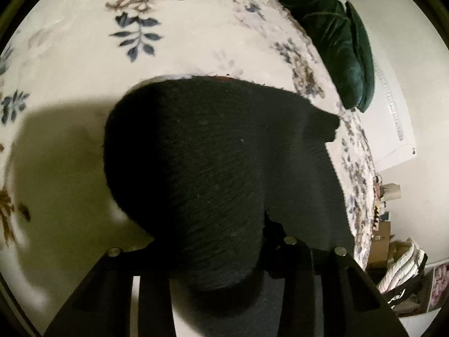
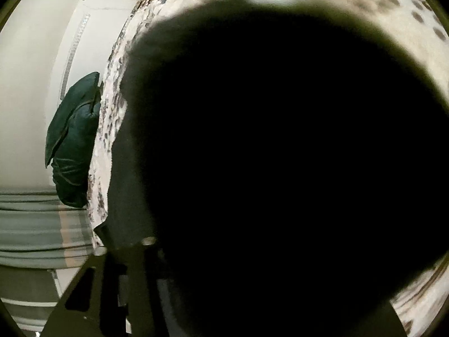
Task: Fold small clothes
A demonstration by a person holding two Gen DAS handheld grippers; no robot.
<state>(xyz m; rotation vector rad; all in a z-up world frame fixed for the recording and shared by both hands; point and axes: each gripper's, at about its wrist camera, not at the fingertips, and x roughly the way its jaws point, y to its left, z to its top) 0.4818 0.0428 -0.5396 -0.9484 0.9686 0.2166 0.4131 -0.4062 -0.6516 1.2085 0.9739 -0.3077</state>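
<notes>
A black knitted garment hangs from my left gripper above the floral bedspread, draping over the fingers and hiding the tips. In the right wrist view the same black garment fills most of the frame, bunched over my right gripper, whose right finger is hidden. Each gripper looks shut on an edge of the cloth. The garment casts a shadow on the bed to the left in the left wrist view.
A dark green pillow lies at the bed's far edge, also in the right wrist view. A white wall panel stands behind. Boxes and striped laundry sit on the floor at right. A striped grey cloth lies left.
</notes>
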